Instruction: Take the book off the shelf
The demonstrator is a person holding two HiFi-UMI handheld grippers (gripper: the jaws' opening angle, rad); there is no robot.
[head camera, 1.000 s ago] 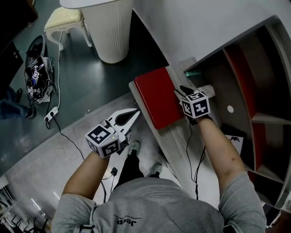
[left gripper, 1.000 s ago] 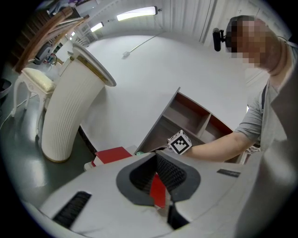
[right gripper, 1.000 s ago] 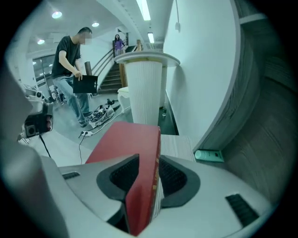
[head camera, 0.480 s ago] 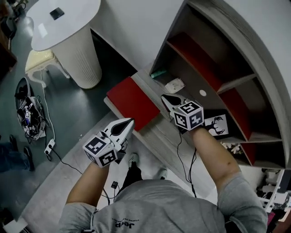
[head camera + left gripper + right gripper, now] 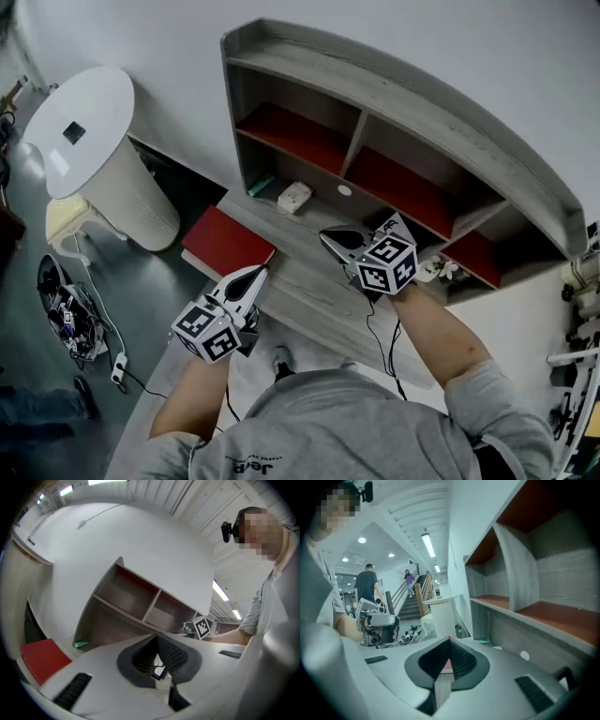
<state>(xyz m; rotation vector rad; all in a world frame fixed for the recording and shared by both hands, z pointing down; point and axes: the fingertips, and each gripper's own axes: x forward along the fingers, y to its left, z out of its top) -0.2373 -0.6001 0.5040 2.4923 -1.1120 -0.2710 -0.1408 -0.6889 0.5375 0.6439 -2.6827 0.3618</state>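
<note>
A: Book location?
B: Red book, flat and matte, lies at the left end of the grey wood-grain ledge. It is just beyond the left gripper, untouched; the right gripper is farther right.
A: Claws?
B: All 2 clenched, empty.

white round ribbed pedestal table | cream cushioned stool: just beside table's base | tangled cable heap: floor, near table
</note>
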